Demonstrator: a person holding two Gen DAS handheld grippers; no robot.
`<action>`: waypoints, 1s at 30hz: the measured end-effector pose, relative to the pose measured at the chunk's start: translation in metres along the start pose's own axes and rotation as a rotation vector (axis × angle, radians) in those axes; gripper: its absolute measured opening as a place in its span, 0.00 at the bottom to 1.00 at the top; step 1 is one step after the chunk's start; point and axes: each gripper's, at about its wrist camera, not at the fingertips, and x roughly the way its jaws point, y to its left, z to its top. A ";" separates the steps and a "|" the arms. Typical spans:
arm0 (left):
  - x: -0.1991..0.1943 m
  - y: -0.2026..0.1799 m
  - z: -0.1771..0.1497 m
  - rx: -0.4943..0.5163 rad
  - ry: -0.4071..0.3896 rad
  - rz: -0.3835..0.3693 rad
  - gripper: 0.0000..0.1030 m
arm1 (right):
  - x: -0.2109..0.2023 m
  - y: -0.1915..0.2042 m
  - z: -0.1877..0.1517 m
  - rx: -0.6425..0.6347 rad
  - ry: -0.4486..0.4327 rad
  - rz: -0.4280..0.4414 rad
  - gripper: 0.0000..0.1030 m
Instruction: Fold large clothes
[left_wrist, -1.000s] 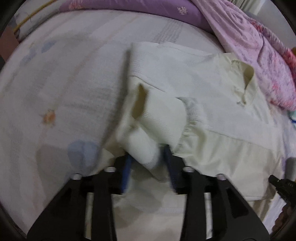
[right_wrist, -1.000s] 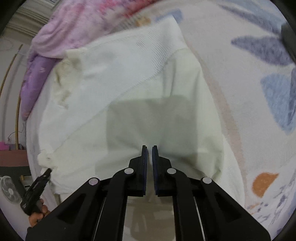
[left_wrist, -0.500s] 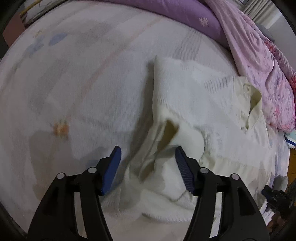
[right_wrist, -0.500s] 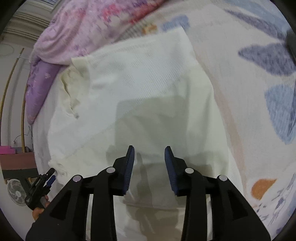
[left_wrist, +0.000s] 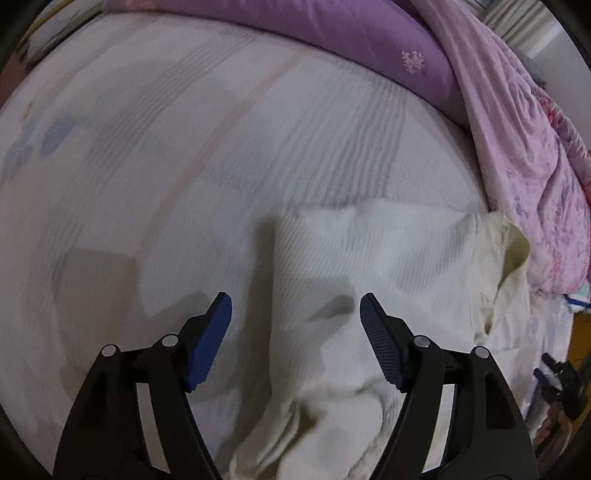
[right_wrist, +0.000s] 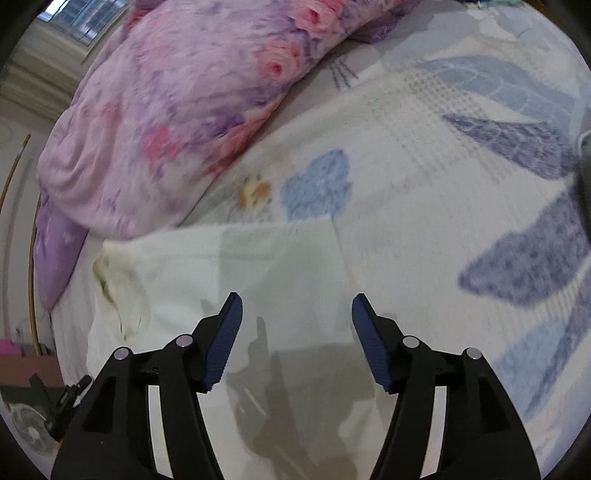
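Observation:
A cream garment (left_wrist: 388, 266) lies partly folded on the bed, its collar (left_wrist: 513, 243) toward the pink quilt. My left gripper (left_wrist: 295, 314) hovers over the garment's left edge, where a bunched sleeve (left_wrist: 332, 413) lies loose below the fingers; its jaws are opening and nothing is pinched between the blue pads (left_wrist: 207, 347). In the right wrist view the same garment (right_wrist: 280, 273) lies flat with a straight far edge. My right gripper (right_wrist: 297, 314) hangs above it, jaws opening, the pads clear of the cloth.
The bed sheet (left_wrist: 166, 166) is white with faint stripes, and has blue leaf prints (right_wrist: 517, 266) on the right side. A pink floral quilt (right_wrist: 184, 110) and a purple pillow (left_wrist: 332, 48) lie along the far edge. A fan (right_wrist: 29, 432) stands beside the bed.
The left gripper let go of the sleeve and its jaws spread wide; the right jaws went from shut to wide apart. Both views slid toward the garment's far edge.

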 end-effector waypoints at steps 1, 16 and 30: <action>0.004 -0.004 0.006 0.018 0.000 0.007 0.71 | 0.006 -0.004 0.006 0.014 0.005 -0.018 0.57; 0.045 -0.031 0.037 0.105 0.041 0.141 0.51 | 0.037 0.006 0.021 -0.057 0.047 -0.005 0.52; -0.029 -0.070 0.009 0.253 -0.113 0.098 0.14 | -0.033 0.013 -0.004 -0.153 -0.076 0.068 0.12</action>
